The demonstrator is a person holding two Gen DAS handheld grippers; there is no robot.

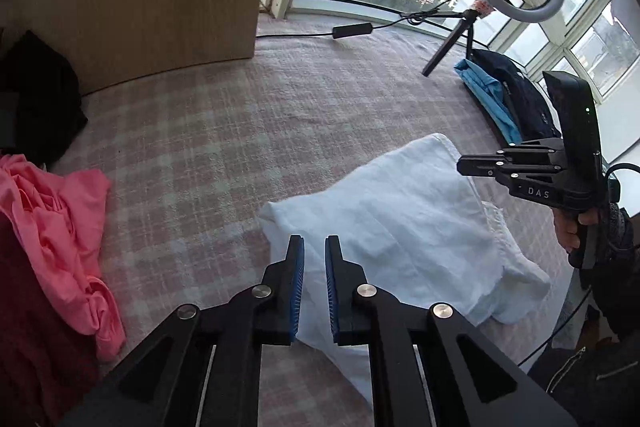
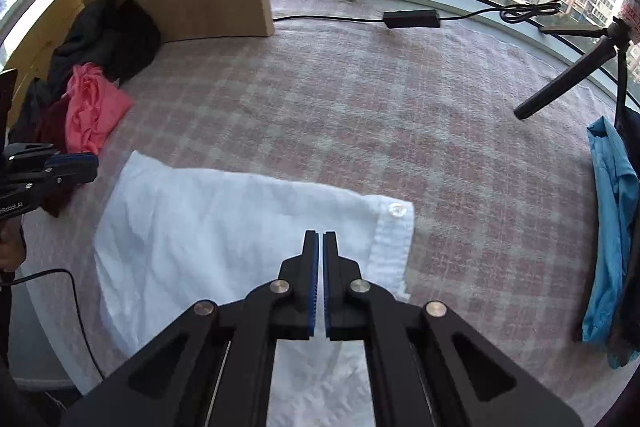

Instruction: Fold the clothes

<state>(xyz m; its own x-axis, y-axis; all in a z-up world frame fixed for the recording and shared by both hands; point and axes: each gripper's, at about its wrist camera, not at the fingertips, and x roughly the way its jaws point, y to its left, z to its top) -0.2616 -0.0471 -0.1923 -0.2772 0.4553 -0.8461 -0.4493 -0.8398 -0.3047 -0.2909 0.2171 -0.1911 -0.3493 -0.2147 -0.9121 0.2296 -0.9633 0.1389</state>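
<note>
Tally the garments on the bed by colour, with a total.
White: 1, white shirt
Pink: 1, pink garment
Blue: 1, blue garment
Dark red: 1, maroon garment
Black or dark: 2, black heap, navy garment
Total: 6

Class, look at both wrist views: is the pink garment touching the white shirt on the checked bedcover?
Apart. The left wrist view shows a broad strip of bare checked bedcover between the pink garment and the white shirt; the right wrist view shows that gap too.
</note>
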